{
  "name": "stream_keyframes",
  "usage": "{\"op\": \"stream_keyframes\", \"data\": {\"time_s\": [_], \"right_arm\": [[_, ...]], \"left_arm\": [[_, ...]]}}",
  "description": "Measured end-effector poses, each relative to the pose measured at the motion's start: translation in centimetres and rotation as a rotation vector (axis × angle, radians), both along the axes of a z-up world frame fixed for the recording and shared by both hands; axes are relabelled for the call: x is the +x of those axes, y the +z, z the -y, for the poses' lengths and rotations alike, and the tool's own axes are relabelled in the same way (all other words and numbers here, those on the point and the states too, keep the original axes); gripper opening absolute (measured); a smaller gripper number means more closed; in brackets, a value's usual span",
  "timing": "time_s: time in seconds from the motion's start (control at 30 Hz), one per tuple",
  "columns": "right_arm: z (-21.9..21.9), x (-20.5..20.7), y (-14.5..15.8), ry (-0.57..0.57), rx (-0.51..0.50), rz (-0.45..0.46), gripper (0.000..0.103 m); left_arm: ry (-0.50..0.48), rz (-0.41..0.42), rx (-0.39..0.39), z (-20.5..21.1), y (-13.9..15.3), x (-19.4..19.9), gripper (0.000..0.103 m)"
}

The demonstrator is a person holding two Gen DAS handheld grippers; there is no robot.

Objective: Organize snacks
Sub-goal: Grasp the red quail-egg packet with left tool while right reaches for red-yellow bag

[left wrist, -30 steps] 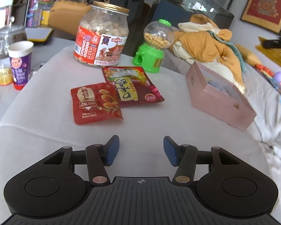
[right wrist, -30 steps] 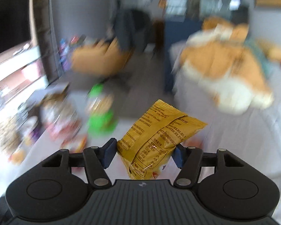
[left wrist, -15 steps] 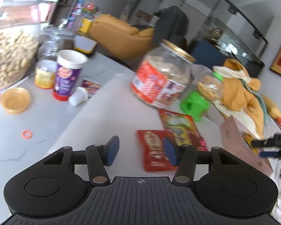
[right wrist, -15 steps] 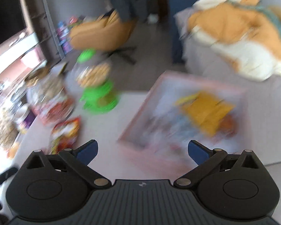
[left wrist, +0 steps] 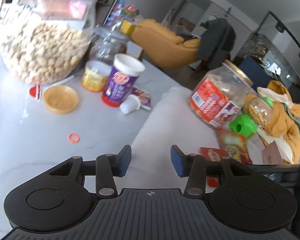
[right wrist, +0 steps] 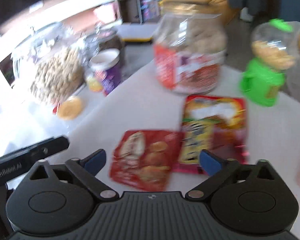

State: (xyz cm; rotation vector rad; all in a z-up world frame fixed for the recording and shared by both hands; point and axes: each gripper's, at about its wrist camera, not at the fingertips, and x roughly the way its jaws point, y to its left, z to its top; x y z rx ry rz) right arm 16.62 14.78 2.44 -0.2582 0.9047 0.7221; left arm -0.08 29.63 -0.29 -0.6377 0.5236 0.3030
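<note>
Two red snack packets lie on the white cloth. The quail-egg packet (right wrist: 146,160) sits just ahead of my right gripper (right wrist: 153,160), which is wide open and empty above it. The second red packet with yellow label (right wrist: 214,128) lies beside it to the right. My left gripper (left wrist: 150,160) is open and empty over the cloth's left edge; both packets (left wrist: 213,154) (left wrist: 233,142) show at its right. The pink box (left wrist: 274,156) is at the far right, partly hidden.
A big red-labelled jar (right wrist: 190,54), a green candy dispenser (right wrist: 266,68), a peanut jar (left wrist: 44,46), a purple cup (left wrist: 121,80), a yellow lid (left wrist: 61,99) and an orange ring (left wrist: 74,138) stand around. My left gripper's body shows at the right wrist view's left edge (right wrist: 28,156).
My right gripper let go of the yellow packet into the pink box, opened wide and swung left over the red packets. My left gripper swung left toward the counter.
</note>
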Motion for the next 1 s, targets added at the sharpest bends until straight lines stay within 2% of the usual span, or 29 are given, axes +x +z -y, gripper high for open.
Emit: {"op": "stream_keyframes", "data": {"time_s": [0.03, 0.1, 0.2, 0.27, 0.37, 0.5, 0.57, 0.7, 0.73, 0.83, 0.93, 1.0], "right_arm": [[-0.7, -0.1, -0.5, 0.001, -0.023, 0.001, 0.091], [-1.3, -0.6, -0.7, -0.007, -0.055, 0.063, 0.090], [-0.4, -0.6, 0.7, -0.020, -0.033, 0.126, 0.090], [0.7, 0.4, 1.4, -0.060, -0.024, 0.169, 0.103], [1.9, 2.7, 0.6, -0.134, -0.035, 0.202, 0.103], [2.1, 6.2, -2.1, -0.212, -0.087, 0.161, 0.103], [3.2, 7.2, -2.7, -0.222, 0.003, 0.117, 0.103], [4.7, 7.3, -2.4, -0.206, 0.025, 0.074, 0.103], [5.3, 7.0, -2.3, -0.209, 0.024, 0.065, 0.102], [7.0, 4.9, -1.9, -0.184, 0.018, 0.068, 0.086], [8.7, 1.9, -1.7, -0.144, 0.001, 0.078, 0.079], [10.3, -0.4, -1.9, -0.124, -0.034, 0.121, 0.076]], "left_arm": [[-0.001, -0.005, -0.005, -0.1, -0.1, 0.0, 0.049], [-0.012, 0.001, 0.007, 0.2, 0.1, -0.2, 0.049], [-0.080, 0.023, 0.023, 1.3, 0.6, 0.3, 0.049], [-0.149, 0.041, 0.027, 2.4, 0.9, 0.8, 0.050], [-0.224, 0.053, 0.047, 4.2, 1.4, 1.5, 0.050], [-0.242, 0.017, 0.091, 5.5, 1.7, 2.0, 0.050], [-0.236, 0.007, 0.093, 5.4, 1.8, 2.2, 0.050], [-0.230, 0.006, 0.069, 5.0, 1.9, 3.4, 0.050], [-0.239, 0.002, 0.060, 4.9, 1.7, 3.9, 0.050], [-0.265, -0.036, 0.058, 5.3, 1.1, 6.1, 0.050], [-0.267, -0.044, 0.119, 6.2, 1.1, 8.1, 0.050], [-0.293, -0.063, 0.160, 7.1, 1.2, 9.3, 0.051]]}}
